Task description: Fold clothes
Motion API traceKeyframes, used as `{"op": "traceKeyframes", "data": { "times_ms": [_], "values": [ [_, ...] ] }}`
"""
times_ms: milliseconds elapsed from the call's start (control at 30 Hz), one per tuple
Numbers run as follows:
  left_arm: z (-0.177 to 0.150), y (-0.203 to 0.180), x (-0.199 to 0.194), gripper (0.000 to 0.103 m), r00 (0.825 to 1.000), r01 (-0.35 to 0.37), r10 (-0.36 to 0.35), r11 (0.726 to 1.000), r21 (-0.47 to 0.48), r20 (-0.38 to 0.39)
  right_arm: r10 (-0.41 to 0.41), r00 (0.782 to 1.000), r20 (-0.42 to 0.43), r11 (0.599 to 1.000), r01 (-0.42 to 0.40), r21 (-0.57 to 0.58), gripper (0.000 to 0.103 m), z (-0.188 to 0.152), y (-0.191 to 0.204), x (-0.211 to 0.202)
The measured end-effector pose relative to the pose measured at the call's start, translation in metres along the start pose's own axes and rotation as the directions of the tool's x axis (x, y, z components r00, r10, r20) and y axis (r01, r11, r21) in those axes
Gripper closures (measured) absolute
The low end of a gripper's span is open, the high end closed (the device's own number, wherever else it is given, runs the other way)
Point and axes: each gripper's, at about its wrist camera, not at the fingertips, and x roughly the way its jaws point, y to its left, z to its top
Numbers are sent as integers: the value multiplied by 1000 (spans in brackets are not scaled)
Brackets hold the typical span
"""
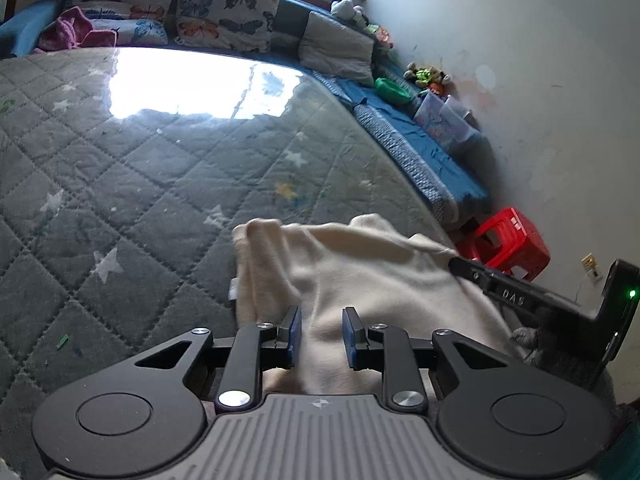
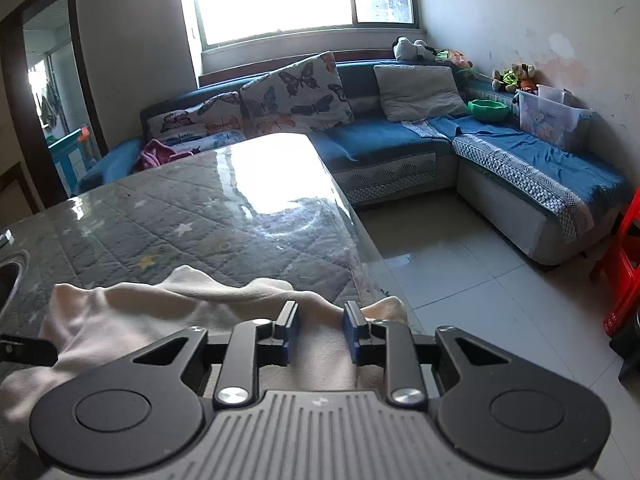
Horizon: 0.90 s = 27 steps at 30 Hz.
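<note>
A cream garment (image 1: 352,272) lies bunched at the near edge of a grey quilted table (image 1: 140,168) under a clear cover. My left gripper (image 1: 322,334) is open just above the cloth, the fabric showing between its blue pads. The right gripper's body (image 1: 520,300) shows at the right of the left wrist view, resting on the cloth's right edge. In the right wrist view, my right gripper (image 2: 320,332) is open over the same garment (image 2: 160,312) near the table's right corner. Nothing is gripped.
A blue corner sofa (image 2: 400,148) with butterfly pillows (image 2: 296,92) runs behind and right of the table (image 2: 200,216). A red plastic stool (image 1: 508,244) stands on the tiled floor (image 2: 460,268) at right. A clear storage box (image 2: 552,120) and green bowl (image 2: 488,110) sit on the sofa.
</note>
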Motion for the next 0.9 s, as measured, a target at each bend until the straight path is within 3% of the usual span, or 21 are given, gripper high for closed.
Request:
{"op": "traceKeyframes", "data": {
  "times_ms": [267, 367, 500, 733, 900],
  "values": [
    [0, 2, -10, 72, 1000, 2, -2, 1000, -4, 28, 23, 999, 40, 997, -20, -81, 45, -4, 23, -21],
    [0, 4, -11, 72, 1000, -2, 3, 1000, -11, 29, 44, 998, 43, 993, -39, -112, 45, -11, 35, -31],
    [-2, 5, -13, 72, 1000, -7, 8, 1000, -20, 30, 74, 995, 66, 981, -61, -185, 28, -16, 62, -42],
    [1, 9, -13, 72, 999, -30, 31, 999, -32, 35, 103, 994, 33, 939, -86, -332, 22, -26, 110, -27],
    [2, 13, -12, 72, 999, -33, 34, 999, -36, 35, 115, 993, 13, 927, -103, -361, 22, -40, 120, -38]
  ]
}}
